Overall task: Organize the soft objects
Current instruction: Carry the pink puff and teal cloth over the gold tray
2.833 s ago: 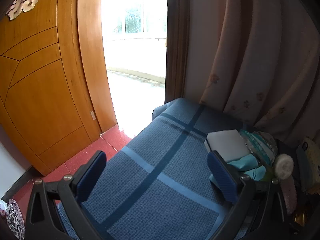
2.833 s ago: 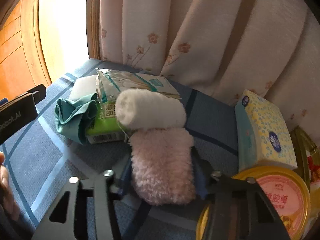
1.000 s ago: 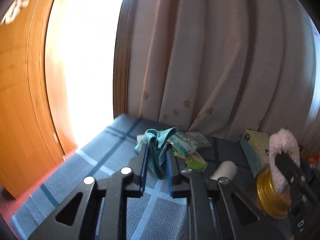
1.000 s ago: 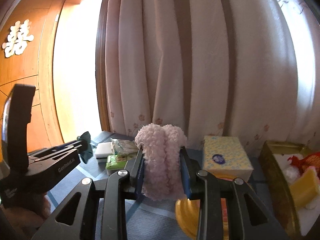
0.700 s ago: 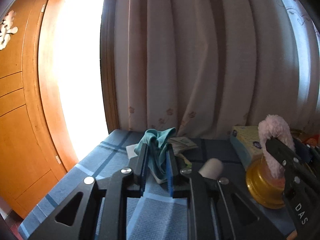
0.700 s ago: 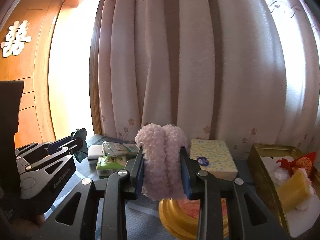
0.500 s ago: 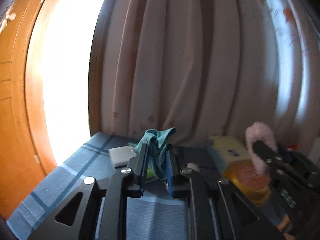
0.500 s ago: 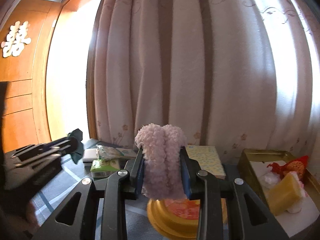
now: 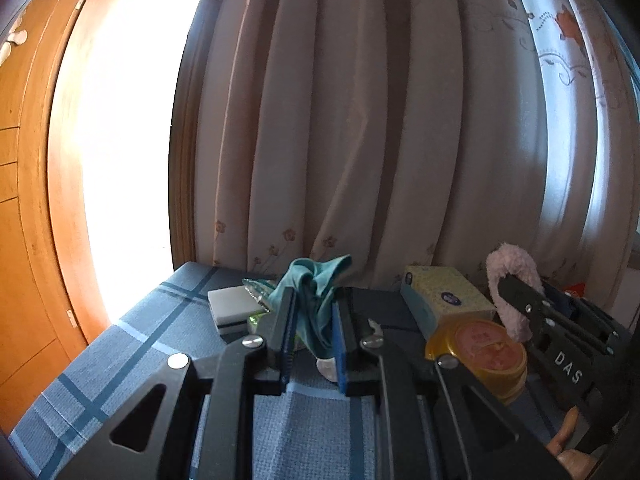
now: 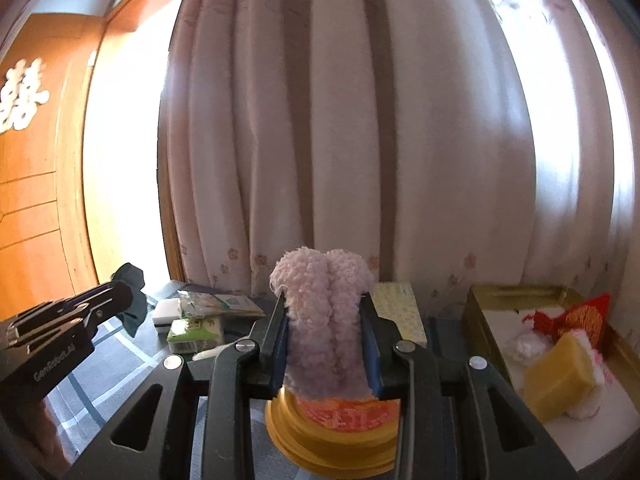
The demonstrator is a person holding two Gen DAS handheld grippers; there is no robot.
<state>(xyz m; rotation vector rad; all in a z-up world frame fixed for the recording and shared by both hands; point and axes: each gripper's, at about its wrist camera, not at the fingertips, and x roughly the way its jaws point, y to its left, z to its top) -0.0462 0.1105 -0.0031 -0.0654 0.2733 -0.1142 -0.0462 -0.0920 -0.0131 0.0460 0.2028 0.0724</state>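
Note:
My left gripper (image 9: 313, 320) is shut on a crumpled teal cloth (image 9: 316, 280) and holds it above the blue plaid surface (image 9: 120, 360). My right gripper (image 10: 324, 304) is shut on a folded pink fluffy towel (image 10: 320, 276), which stands upright between the blue pads, over a round gold tin (image 10: 332, 432). In the left wrist view the right gripper (image 9: 516, 292) shows at the right with the pink towel (image 9: 516, 264). The left gripper (image 10: 120, 296) appears at the left of the right wrist view, the teal cloth (image 10: 134, 280) dark at its tip.
On the surface lie a white block (image 9: 232, 304), a green tissue pack (image 10: 196, 334), a wipes packet (image 10: 216, 304), a white roll (image 9: 327, 366) and a yellow tissue box (image 9: 444, 300). A gold box (image 10: 480, 304) at the right holds a yellow sponge (image 10: 556, 376). Curtains hang behind.
The left gripper, first open and empty, now grips the lifted teal cloth. The right gripper has raised the pink towel off the surface. Both views have swung right toward the curtain and gold tin.

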